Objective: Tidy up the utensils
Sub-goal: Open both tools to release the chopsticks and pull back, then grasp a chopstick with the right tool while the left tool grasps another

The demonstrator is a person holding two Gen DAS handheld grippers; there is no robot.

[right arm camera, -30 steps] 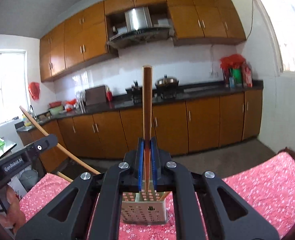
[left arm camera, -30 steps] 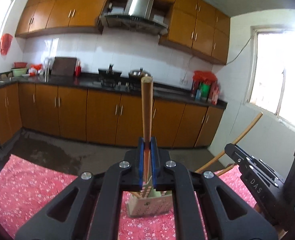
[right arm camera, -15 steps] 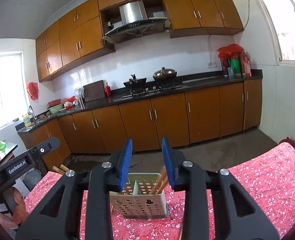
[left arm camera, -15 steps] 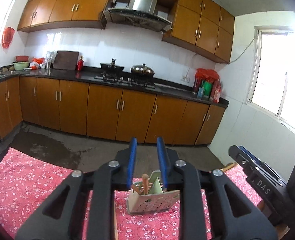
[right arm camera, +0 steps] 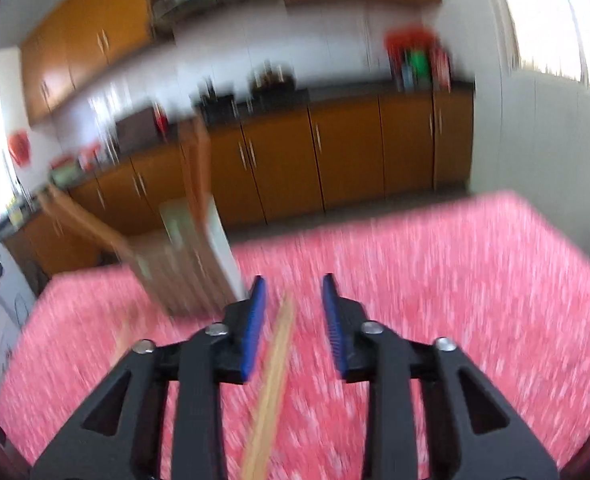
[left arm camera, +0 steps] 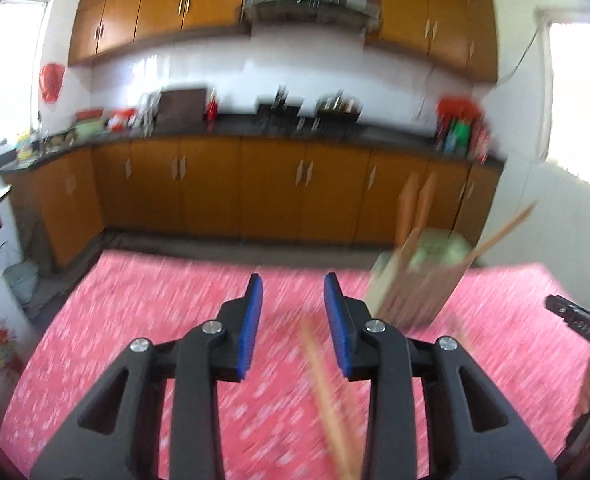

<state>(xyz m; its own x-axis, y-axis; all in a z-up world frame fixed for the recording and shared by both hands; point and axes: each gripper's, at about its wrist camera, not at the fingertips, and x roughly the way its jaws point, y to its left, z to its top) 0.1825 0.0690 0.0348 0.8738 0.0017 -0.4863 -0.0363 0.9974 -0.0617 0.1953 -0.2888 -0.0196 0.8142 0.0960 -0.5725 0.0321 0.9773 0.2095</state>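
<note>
Left tongs point(left arm camera: 291, 308) stand apart and empty, pitched down over the bench point(left arm camera: 175, 320); their jaws have just been opening. A blurred wooden chopstick point(left arm camera: 331, 396) lies on the cloth under the gap. Right tongs point(right arm camera: 293, 308) also stand apart, jaws just closing, with another chopstick point(right arm camera: 273, 376) lying between the pads, not gripped. The utensil holder point(left arm camera: 419, 280), holding sticks, stands beyond, right of the left tongs.
</note>
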